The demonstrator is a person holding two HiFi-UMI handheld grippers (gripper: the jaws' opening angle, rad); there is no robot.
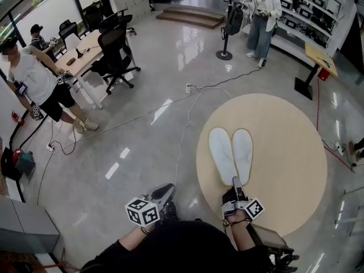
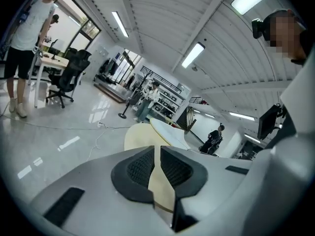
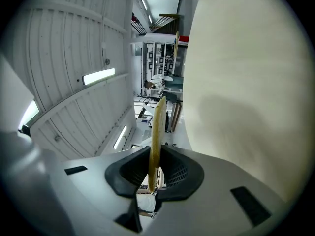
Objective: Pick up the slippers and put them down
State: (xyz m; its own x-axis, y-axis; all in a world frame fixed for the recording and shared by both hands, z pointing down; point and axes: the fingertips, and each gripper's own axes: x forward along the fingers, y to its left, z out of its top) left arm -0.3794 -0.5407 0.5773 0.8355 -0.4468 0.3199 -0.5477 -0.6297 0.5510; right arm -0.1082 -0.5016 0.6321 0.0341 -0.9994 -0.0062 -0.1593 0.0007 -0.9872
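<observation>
On round beige tabletop, pair of thin white flat slippers — likely light, floppy; heel edge suits pinching. Right gripper clamps thin sole edge there — left gripper nearly closed, empty.

A glossy grey floor reflects the light; a round beige mat lies on it at the right; a white cable trails across the floor to a power strip; a wood-topped desk with black office chairs stands by the windows at the left; low steps rise at the far end; white shelves line the right wall; long strip lights run across the ribbed white ceiling.
</observation>
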